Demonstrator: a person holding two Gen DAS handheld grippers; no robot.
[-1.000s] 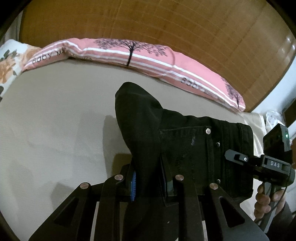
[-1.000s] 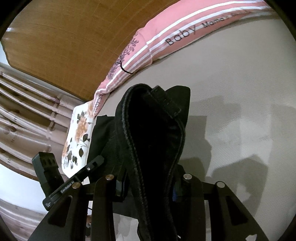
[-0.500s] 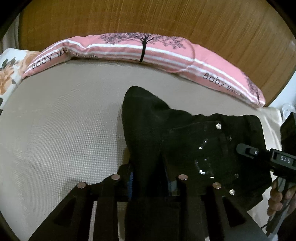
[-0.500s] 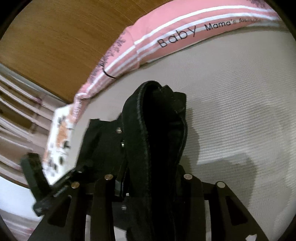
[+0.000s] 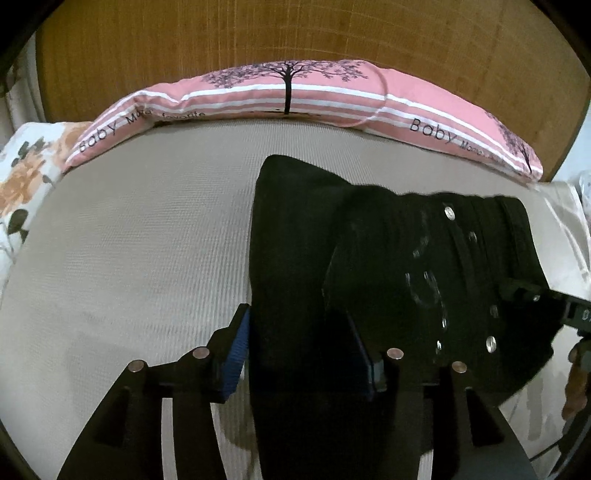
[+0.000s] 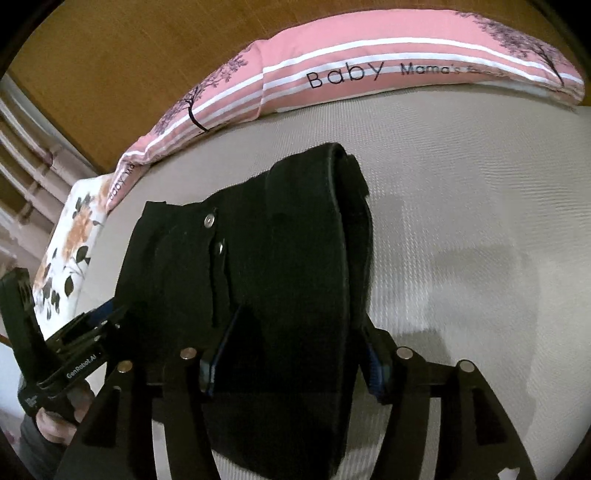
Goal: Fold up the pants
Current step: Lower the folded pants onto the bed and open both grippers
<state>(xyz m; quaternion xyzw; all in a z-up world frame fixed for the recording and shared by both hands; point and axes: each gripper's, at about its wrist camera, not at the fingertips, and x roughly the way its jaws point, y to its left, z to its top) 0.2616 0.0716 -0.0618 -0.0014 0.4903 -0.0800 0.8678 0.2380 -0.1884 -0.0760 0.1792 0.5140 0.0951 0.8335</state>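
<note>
Black denim pants (image 5: 388,280) hang bunched over the bed (image 5: 129,258), pinched by our left gripper (image 5: 301,354) and right gripper (image 6: 291,354); heavy, floppy cloth, best held at the thick waistband.

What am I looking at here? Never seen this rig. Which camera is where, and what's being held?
No robot arm here: a person carries a handheld two-finger gripper in each hand, and each gripper has a fisheye camera looking forward along its fingers. That explains the round, bent pictures.

One picture comes from the left gripper, the other from the right gripper. The black bars at the bottom of each are that gripper's own fingers, with blue pads.

Both are closed on the same black pants, one at each side, with the metal buttons between them. Each view also catches the other gripper at its edge.

Underneath is a beige mattress. A pink striped pillow printed "Baby" lies along the wooden headboard, and a floral pillow sits at one end.
</note>
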